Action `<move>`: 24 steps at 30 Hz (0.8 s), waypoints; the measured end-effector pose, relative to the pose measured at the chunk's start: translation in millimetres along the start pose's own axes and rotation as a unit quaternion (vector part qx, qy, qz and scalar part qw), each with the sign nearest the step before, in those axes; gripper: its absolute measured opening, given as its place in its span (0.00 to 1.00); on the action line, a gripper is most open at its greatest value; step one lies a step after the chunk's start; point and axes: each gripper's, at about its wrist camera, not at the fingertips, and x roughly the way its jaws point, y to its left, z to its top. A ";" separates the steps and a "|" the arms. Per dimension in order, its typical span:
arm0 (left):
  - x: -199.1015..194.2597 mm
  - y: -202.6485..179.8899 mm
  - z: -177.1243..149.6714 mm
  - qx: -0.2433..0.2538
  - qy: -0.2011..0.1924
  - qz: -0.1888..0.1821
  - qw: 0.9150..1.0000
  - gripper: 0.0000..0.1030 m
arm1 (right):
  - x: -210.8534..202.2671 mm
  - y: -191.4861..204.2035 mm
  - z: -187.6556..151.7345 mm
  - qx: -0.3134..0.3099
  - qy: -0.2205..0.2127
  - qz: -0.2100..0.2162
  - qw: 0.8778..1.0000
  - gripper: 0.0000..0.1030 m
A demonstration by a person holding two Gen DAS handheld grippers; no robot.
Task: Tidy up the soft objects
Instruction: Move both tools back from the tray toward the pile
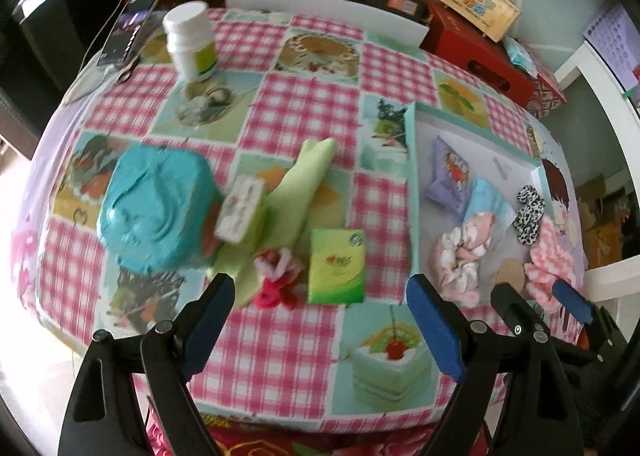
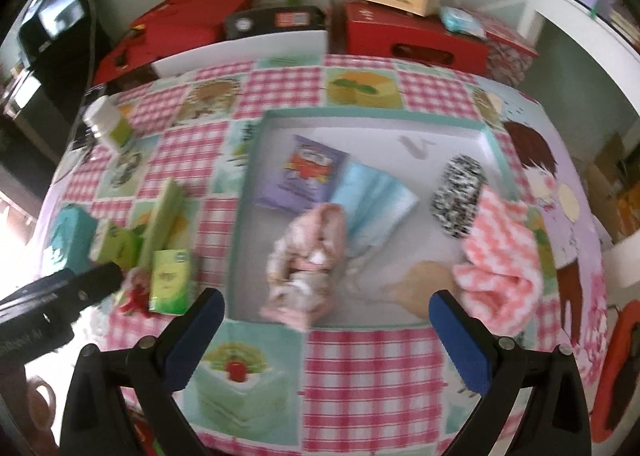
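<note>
Left wrist view: the left gripper (image 1: 320, 292) stands with its blue-padded jaws spread wide and nothing between them, raised above the checked tablecloth (image 1: 280, 348). Just beyond its fingers lie a green tissue packet (image 1: 337, 266), a red-and-white scrunchie (image 1: 276, 276), a pale green cloth (image 1: 300, 192), a small white block (image 1: 240, 212) lying partly on that cloth, and a teal shower cap (image 1: 154, 208). To the right sits a shallow tray (image 1: 410, 160) with a teal rim, holding a purple pouch (image 1: 450, 176), a blue cloth (image 1: 486, 196), a pink floral bundle (image 1: 464, 252) and a spotted black-and-white item (image 1: 530, 216). A pink zigzag cloth (image 1: 548, 260) hangs over the tray's right edge. The right gripper (image 1: 540, 296) shows at lower right.

Right wrist view: the right gripper (image 2: 326, 308) is likewise wide open and empty, poised over the near edge of the tray (image 2: 248, 192). The tray's contents are seen head-on here: pouch (image 2: 304, 176), blue cloth (image 2: 376, 208), floral bundle (image 2: 308, 256), spotted item (image 2: 458, 194) and zigzag cloth (image 2: 500, 256). A tan disc (image 2: 424, 284) lies on the tray floor; it is partly hidden in the other view. The left gripper (image 2: 72, 288) enters from the left, its jaws not discernible from this side. The phone (image 1: 130, 28) beside the white bottle (image 1: 190, 40) appears only in the left wrist view.
</note>
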 end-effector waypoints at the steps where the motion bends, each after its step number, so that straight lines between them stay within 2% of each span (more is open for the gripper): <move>1: 0.0 4.3 -1.6 -0.006 0.002 0.004 1.000 0.85 | -0.3 6.8 0.0 -0.007 -0.002 0.005 1.000 1.00; 6: 2.3 27.7 -7.5 -0.035 0.011 0.005 0.999 0.85 | 0.2 30.2 -3.4 -0.033 -0.005 0.024 0.999 1.00; 16: 16.9 50.6 -15.9 -0.053 0.027 0.000 0.998 0.82 | 1.5 57.3 -5.7 -0.057 -0.008 0.042 0.997 1.00; 24: 28.5 74.4 -20.4 -0.081 0.040 0.007 0.996 0.82 | 13.0 79.7 -7.8 -0.081 0.001 0.060 0.995 0.93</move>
